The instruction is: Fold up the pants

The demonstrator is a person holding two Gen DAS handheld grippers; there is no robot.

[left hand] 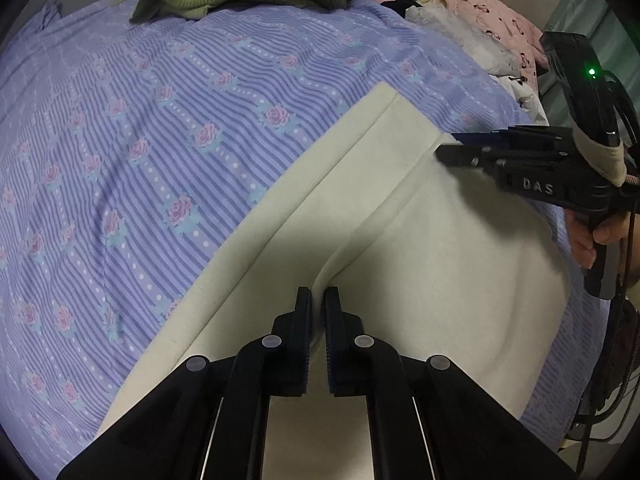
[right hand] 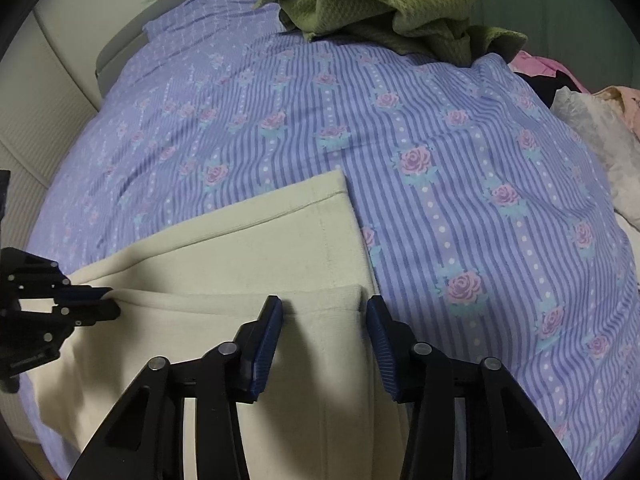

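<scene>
Cream fleece pants (left hand: 420, 248): folded, long axis running lower left to upper right on your floral striped bedsheet (left hand: 160, 140). Your left gripper (left hand: 318, 300) pinches a fabric ridge; your right gripper (right hand: 324, 312) spread wide over the hem.

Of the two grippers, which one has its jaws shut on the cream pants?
The left gripper: its jaws pinch a fold of the cream pants. The right gripper has its jaws wide apart above the cloth, holding nothing.

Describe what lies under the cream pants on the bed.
The cream pants lie on a purple striped bedsheet with roses, visible all around them. Whatever sits directly beneath the fabric is covered.
</scene>
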